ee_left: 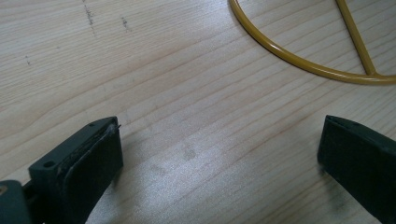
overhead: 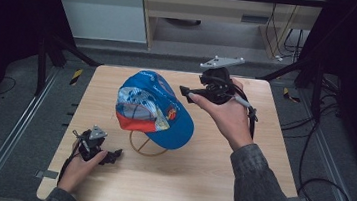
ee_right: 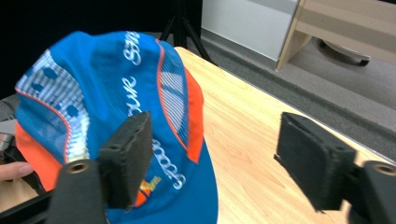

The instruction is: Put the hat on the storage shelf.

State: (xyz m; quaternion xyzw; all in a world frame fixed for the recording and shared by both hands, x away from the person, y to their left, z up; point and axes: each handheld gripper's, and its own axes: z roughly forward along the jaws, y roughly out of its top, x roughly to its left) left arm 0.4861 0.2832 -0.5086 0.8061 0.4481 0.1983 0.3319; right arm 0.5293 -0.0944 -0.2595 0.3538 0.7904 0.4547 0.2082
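Blue and orange, the cap (overhead: 154, 109) sits on its wire stand (overhead: 145, 148) mid-counter (overhead: 208, 179), your right gripper (overhead: 186, 92) just beside its crown with fingers spread wide and empty, your left gripper (overhead: 114, 155) wide near the stand's base; next, I judge, withdraw clear.

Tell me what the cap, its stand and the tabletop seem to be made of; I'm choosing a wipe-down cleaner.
Cap: looks like woven fabric, matte blue with orange trim, printed lettering and lighter patterned panels, perhaps mesh. Stand: thin rod with a glossy yellow coat, probably painted metal wire. Tabletop: pale wood grain with a soft sheen, either sealed wood or laminate; I can't tell which.
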